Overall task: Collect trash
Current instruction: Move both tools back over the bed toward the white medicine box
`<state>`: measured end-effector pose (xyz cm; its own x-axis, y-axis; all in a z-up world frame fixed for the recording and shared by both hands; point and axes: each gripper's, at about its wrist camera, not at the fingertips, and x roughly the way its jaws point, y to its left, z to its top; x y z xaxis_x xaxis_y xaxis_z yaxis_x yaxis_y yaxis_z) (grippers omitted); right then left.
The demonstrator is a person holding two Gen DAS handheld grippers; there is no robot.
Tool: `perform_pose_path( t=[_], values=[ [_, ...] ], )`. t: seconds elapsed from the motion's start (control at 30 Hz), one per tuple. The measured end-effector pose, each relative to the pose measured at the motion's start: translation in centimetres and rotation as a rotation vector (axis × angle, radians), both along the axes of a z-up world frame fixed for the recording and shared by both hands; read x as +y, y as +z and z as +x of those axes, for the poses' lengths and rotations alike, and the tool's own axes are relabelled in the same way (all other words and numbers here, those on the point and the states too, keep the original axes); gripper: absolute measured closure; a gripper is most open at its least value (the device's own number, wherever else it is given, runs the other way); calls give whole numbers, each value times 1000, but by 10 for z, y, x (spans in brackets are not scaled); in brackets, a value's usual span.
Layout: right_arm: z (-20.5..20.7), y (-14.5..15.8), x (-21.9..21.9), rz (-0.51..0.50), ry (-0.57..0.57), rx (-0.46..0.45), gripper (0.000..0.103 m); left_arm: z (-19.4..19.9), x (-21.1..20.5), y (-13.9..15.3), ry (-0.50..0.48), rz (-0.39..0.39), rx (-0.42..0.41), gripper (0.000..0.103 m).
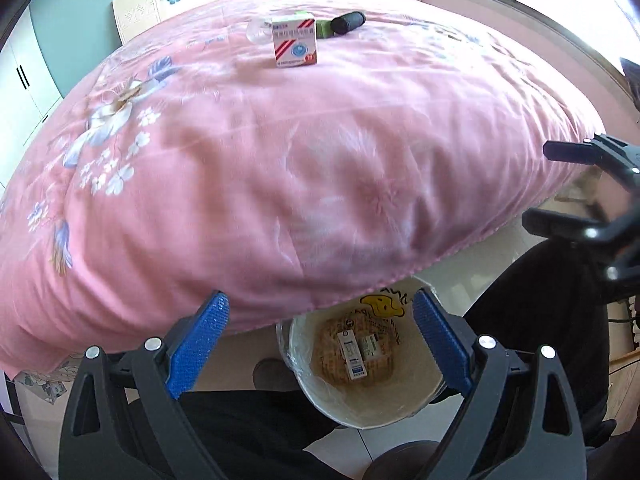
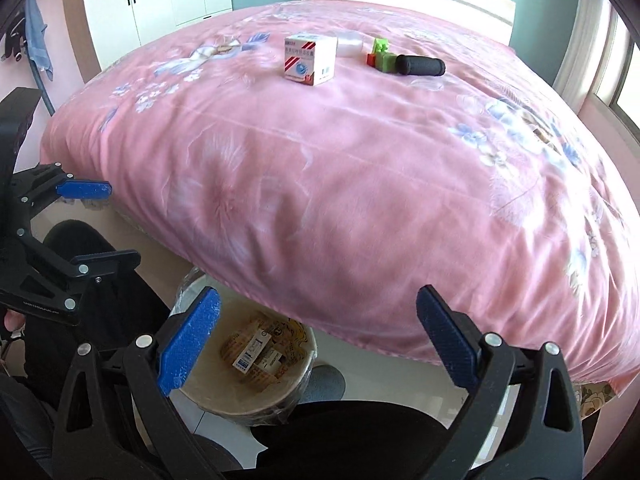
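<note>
A: We're over the pink floral quilt [image 1: 280, 152], and the white medicine box [image 1: 295, 42] stands upright at the far side, its printed face toward us.

B: Beside it we count 1 black cylinder [image 1: 348, 22] lying on its side, long axis running across the bed, plus 1 green block [image 1: 323, 28] and 1 clear plastic piece [image 1: 258, 31].

A: Down below, the round cream bin [image 1: 400, 408] sits on the floor at the bed's edge. We make out 2 small cartons [image 1: 352, 354] lying flat inside.

B: Our left gripper [image 1: 322, 340] hangs above that bin, blue ribbed pads spread wide, nothing between them.

A: Our right gripper [image 2: 318, 338] is the same: jaws wide apart, empty.
</note>
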<state>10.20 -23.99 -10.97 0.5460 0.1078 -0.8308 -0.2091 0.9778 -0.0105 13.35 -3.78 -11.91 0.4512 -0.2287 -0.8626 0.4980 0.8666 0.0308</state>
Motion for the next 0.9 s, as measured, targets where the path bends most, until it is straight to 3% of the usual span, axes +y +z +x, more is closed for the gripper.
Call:
perform_pose_path(
  t=[0.5,0.9],
  values=[
    [45,39,-49,10,-32,-72,7,42,-24,39,0,-56,-98,8],
    [80,41,-66,30,-31,-69,7,90,-54,35,32,-69,-118,8]
  ],
)
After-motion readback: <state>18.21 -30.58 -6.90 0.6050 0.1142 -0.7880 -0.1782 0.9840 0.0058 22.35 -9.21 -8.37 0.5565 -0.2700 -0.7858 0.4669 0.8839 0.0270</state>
